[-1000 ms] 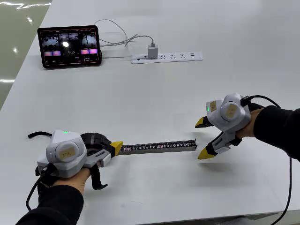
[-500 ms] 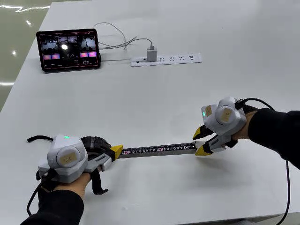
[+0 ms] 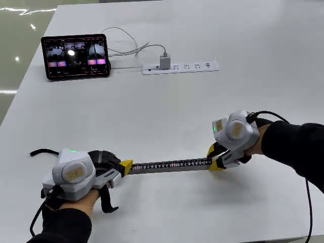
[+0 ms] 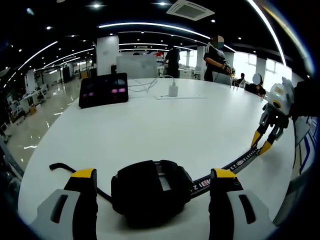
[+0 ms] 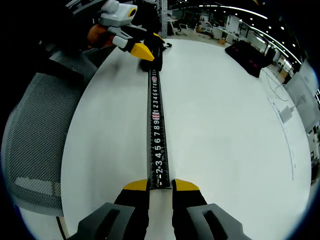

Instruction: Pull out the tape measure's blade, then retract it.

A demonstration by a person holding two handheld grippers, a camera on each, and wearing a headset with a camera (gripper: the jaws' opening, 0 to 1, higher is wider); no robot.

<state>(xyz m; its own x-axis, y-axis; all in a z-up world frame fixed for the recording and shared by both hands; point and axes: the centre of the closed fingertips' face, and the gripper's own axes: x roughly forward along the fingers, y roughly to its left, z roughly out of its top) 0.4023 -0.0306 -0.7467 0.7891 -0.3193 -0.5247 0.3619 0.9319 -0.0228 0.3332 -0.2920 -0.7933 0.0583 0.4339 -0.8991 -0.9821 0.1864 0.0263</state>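
1. Two grippers work one tape measure on a smooth white table [image 3: 202, 111] with a faint sheen.
2. The tape measure case [image 4: 150, 192] is a rounded, matte black block. It lies on the table towards the near left side in the head view, and a thin black strap [image 3: 41, 151] curls away from it.
3. The left gripper [image 4: 152, 174] has grey plastic fingers [image 4: 80, 205] capped in yellow. They stand apart, one on each side of the case, and a sliver of table shows between each tip and the case's sides.
4. The blade [image 5: 156, 130] is a narrow dark strip printed with pale numerals and a few red marks. It runs straight and flat over the table from the case to the right gripper [image 5: 160, 186].
5. The right gripper's yellow-tipped fingers are drawn close together and pinch the blade's free end, which sits in the slim gap between the two tips.
6. Towards the far side of the table a black tablet [image 3: 76, 55] with a lit screen is propped up. To its right lies a long white power strip [image 3: 190, 66] with a white charger plugged in and pale cables looping behind.
7. In the right gripper view, a grey mesh chair [image 5: 35, 150] sits beside the table's edge.
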